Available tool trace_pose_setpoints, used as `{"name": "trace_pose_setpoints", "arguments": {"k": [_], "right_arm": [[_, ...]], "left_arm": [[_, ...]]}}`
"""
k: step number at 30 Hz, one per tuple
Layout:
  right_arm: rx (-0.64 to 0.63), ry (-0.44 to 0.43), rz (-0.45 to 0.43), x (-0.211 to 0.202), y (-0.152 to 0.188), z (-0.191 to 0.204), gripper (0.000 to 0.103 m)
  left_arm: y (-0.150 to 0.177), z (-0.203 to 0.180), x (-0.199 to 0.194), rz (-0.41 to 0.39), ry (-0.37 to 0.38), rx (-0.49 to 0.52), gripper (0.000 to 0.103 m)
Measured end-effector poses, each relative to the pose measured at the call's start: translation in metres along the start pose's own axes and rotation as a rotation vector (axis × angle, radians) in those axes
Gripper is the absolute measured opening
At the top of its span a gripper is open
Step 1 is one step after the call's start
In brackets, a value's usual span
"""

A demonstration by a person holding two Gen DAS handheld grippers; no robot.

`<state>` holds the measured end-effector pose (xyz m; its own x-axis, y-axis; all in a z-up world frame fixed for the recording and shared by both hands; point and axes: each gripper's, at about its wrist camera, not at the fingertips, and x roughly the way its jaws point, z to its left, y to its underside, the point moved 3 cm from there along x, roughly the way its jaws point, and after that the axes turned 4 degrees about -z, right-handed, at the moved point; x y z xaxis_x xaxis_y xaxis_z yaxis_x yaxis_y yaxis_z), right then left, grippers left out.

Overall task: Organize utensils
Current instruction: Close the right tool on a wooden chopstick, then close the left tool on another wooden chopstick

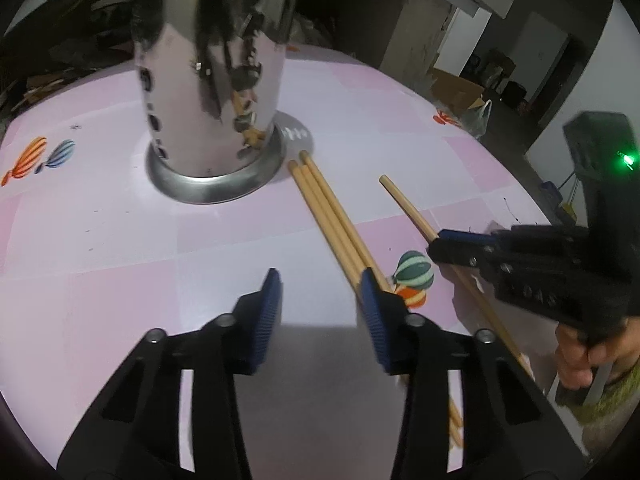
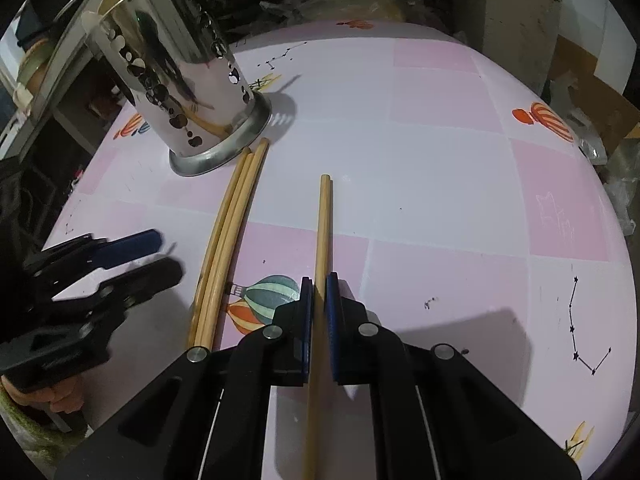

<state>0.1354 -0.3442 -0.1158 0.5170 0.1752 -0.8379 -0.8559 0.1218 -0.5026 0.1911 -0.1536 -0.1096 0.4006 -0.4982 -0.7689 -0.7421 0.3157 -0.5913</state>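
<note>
Steel holder [image 1: 212, 80] rim cut off

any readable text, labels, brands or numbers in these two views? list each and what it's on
None readable in either view.
Right gripper: raised marks on its black body, too blurred to read.
Tablecloth: only balloon and constellation drawings plus a faint white scribble, no words.
Steel utensil holder: punched holes and reflections, no label visible.
Chopsticks: no markings visible.

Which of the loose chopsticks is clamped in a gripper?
The lone chopstick, shut in the right gripper. The other three chopsticks lie bundled, tips by the metal holder, ungripped.
</note>
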Motion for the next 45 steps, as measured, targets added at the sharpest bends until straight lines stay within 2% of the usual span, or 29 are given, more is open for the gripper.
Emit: {"name": "trace_pose_setpoints", "arguments": {"k": [9,15,18,22,28,36,39,45], "right_arm": [[0.026,-0.046,-0.015,0.000,0.000,-0.008,0.008],[0.043,-0.067,-0.022,0.000,0.000,-0.011,0.008],[0.047,-0.075,-0.024,0.000,0.000,-0.012,0.008],[0.051,-0.080,-0.026,0.000,0.001,-0.013,0.008],[0.049,-0.078,-0.015,-0.001,0.002,-0.013,0.008],[0.040,-0.081,0.012,-0.004,0.005,-0.012,0.008],[0.039,-0.083,0.025,-0.002,0.001,-0.013,0.008],[0.011,-0.066,0.039,0.004,-0.010,-0.010,0.010]], "left_arm": [[-0.015,-0.009,0.022,0.037,-0.029,0.016,0.023],[-0.024,-0.015,0.031,0.038,-0.085,0.044,0.021],[-0.024,-0.022,0.036,0.053,-0.121,0.074,0.009],[-0.017,-0.032,0.035,0.051,-0.150,0.132,0.009],[0.001,-0.031,0.021,0.073,-0.147,0.130,0.007],[0.022,-0.012,-0.001,0.111,-0.142,0.100,0.007],[0.021,-0.007,-0.002,0.111,-0.143,0.096,0.017],[0.011,0.001,0.000,0.109,-0.121,0.075,0.021]]}}
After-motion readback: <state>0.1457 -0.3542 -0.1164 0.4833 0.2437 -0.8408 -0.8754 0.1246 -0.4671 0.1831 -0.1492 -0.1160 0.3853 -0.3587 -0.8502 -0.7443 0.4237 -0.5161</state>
